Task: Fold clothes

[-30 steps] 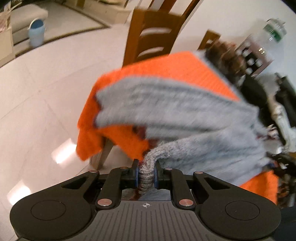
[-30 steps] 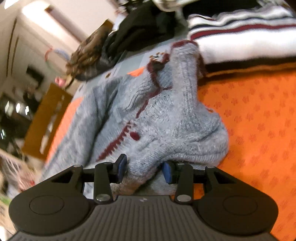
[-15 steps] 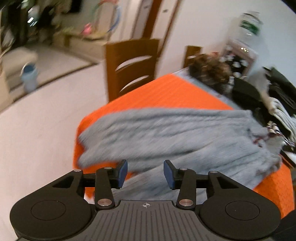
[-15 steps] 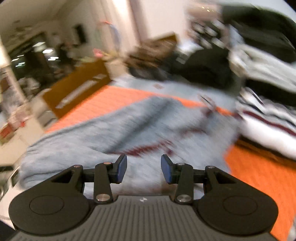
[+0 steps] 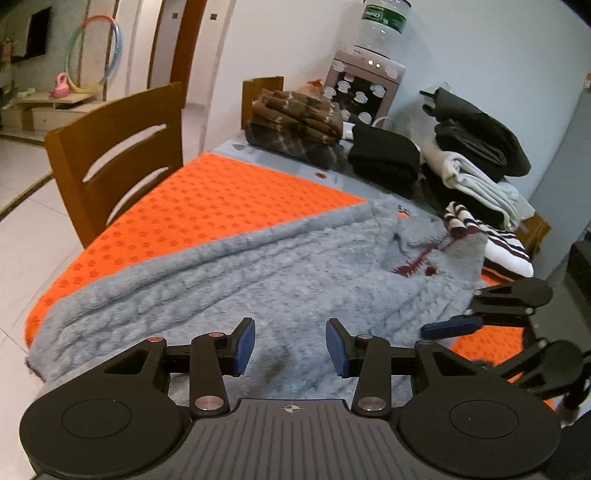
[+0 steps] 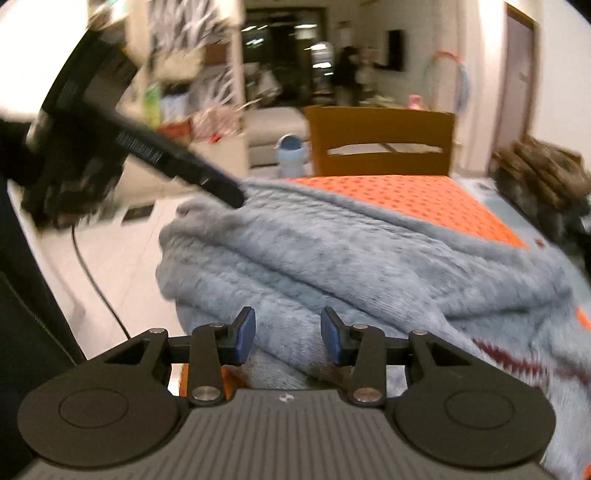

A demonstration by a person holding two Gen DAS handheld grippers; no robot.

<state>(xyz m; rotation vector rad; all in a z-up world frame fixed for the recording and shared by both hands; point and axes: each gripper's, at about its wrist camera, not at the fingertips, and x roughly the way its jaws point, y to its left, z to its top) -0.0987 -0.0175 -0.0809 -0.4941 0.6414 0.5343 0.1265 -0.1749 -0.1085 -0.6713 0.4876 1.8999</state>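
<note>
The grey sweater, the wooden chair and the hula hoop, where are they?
grey sweater (image 5: 258, 280), left wrist view, middle of its knit body.
wooden chair (image 5: 122, 147), left wrist view, its slatted back.
hula hoop (image 5: 116, 40), left wrist view, its right-hand curve.

The green label on the water bottle (image 5: 384, 22) atop the dispenser carries print too small to read.

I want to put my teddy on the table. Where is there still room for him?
The best bare spot is the orange cloth between the wooden chair and the grey sweater. A thin grey table strip lies before the brown folded pile. The far right is crowded with the black pile and striped clothes.
</note>
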